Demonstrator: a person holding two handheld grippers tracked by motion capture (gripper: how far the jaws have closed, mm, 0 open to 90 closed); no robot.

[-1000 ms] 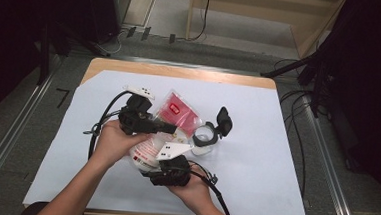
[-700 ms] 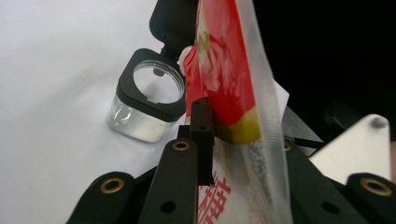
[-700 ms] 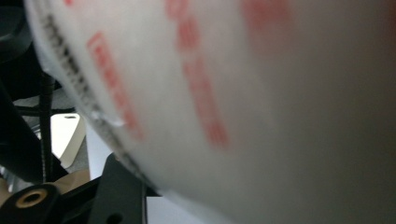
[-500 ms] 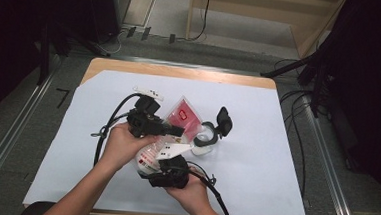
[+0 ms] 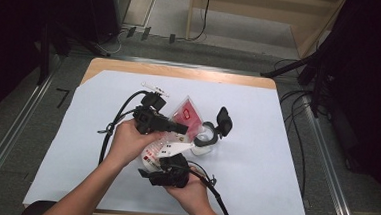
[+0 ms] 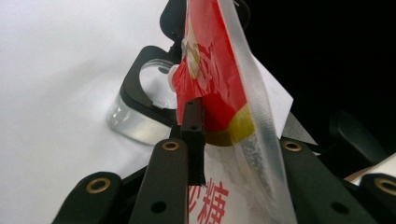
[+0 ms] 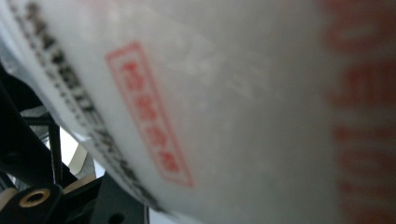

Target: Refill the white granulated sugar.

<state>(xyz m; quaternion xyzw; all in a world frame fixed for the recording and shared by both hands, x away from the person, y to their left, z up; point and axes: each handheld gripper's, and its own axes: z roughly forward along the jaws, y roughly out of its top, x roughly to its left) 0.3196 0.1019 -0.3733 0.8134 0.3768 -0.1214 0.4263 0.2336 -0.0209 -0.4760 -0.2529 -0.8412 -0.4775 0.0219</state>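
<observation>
Left gripper (image 5: 179,129) jaws just been opening, bag top (image 6: 219,79) slack between; right gripper (image 5: 162,172) clamps bag base (image 7: 233,116); jar (image 5: 204,141) at 3 o'clock; pour likely next

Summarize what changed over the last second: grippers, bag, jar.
The left gripper shifted a little away from the person along the red-and-white bag, and its jaws have just been opening with the bag's edge between them. The right gripper kept its place at the bag's lower end. The clear jar with its black flip lid stayed put on the white sheet.
</observation>
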